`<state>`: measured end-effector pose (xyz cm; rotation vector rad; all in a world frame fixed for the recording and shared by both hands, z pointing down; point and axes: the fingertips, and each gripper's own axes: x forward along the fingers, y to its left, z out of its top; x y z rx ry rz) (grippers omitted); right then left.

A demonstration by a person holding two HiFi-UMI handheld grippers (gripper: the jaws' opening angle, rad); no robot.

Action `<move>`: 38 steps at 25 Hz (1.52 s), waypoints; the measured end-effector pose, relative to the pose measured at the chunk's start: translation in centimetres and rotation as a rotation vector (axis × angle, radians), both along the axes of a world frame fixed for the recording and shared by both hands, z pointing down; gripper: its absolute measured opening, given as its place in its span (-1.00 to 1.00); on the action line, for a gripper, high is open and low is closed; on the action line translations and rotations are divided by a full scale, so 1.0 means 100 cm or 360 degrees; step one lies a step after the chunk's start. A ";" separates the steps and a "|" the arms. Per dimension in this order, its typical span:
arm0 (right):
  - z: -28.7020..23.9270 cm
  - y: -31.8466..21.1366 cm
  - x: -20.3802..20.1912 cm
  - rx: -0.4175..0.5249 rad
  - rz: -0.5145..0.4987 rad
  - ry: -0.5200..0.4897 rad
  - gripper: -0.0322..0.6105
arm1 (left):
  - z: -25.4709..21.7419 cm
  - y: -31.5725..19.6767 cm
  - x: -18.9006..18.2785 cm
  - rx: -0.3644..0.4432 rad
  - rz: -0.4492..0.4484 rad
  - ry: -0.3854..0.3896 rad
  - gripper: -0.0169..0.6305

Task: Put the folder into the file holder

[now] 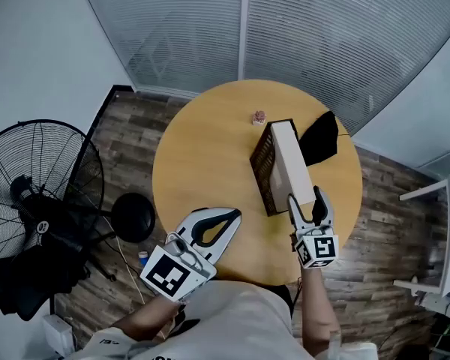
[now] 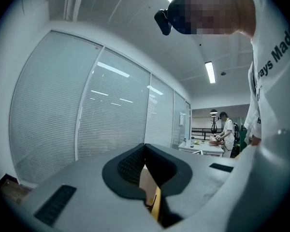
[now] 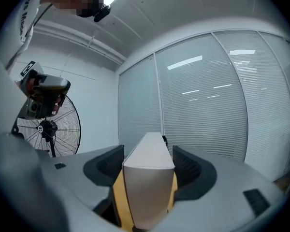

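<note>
W/ right tool (image 1: 307,199) clamped on folder (image 1: 289,156) end, keep square to file holder (image 1: 262,163), ease down slow; left tool (image 1: 235,214) shut, empty, near desk (image 1: 202,156) edge.

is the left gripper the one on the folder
No: the head view shows the folder between the right gripper's jaws, while the left gripper sits apart from it at the table's near edge.

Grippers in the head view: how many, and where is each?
2. The left gripper is shut and empty over the near edge of the table. The right gripper grips the near end of the folder in the mesh file holder.
</note>
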<state>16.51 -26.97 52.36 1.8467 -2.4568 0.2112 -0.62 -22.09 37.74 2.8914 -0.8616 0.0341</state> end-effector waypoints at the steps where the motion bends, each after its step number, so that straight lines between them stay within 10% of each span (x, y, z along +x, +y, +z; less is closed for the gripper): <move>1: -0.004 0.002 0.000 -0.0010 -0.0003 0.0010 0.05 | 0.001 0.000 0.001 0.0001 0.0005 0.0002 -0.88; 14: -0.069 0.038 -0.021 -0.0035 -0.0145 0.0138 0.04 | 0.002 0.002 0.012 0.0005 0.0046 0.0022 -0.88; 38: -0.160 0.080 -0.058 -0.0029 -0.0307 0.0113 -0.69 | -0.008 -0.004 0.021 0.0015 0.0067 0.0064 -0.88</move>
